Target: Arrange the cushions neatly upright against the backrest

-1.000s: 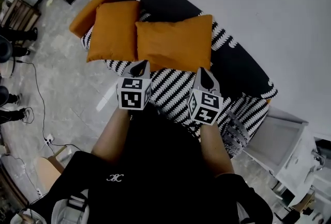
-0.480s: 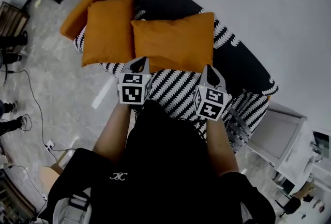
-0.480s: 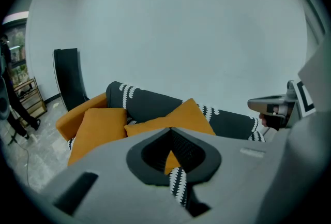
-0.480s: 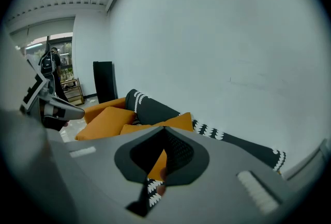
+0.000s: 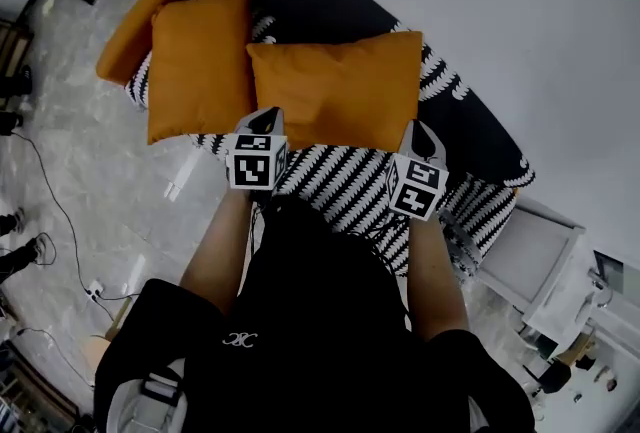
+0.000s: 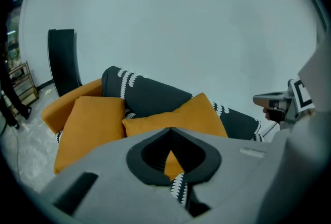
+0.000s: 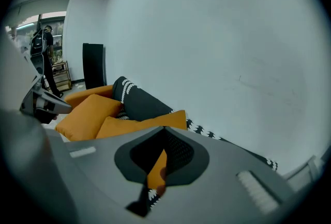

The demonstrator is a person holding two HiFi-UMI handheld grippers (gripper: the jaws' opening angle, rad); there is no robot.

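Two orange cushions lie on a black-and-white patterned sofa [image 5: 470, 136]. The left cushion [image 5: 195, 61] rests toward the orange armrest [image 5: 135, 16]; the right cushion [image 5: 340, 86] overlaps its edge and leans on the backrest. My left gripper [image 5: 268, 111] hovers shut, empty, over the front edge of the right cushion [image 6: 181, 117]. At that cushion's right front corner my right gripper [image 5: 418, 128] is shut and empty too. Both cushions also show in the right gripper view, the right cushion [image 7: 139, 124] nearer and the left cushion [image 7: 85, 114] beyond it.
A grey tiled floor [image 5: 90, 191] with a cable lies left of the sofa. A pale side table [image 5: 530, 256] stands at the sofa's right end. A white wall [image 5: 520, 11] runs behind the backrest. A dark panel [image 6: 62, 60] leans at the far left.
Both grippers have moved forward and down toward the right cushion's front edge, staying shut. The cushions have not shifted on the sofa.
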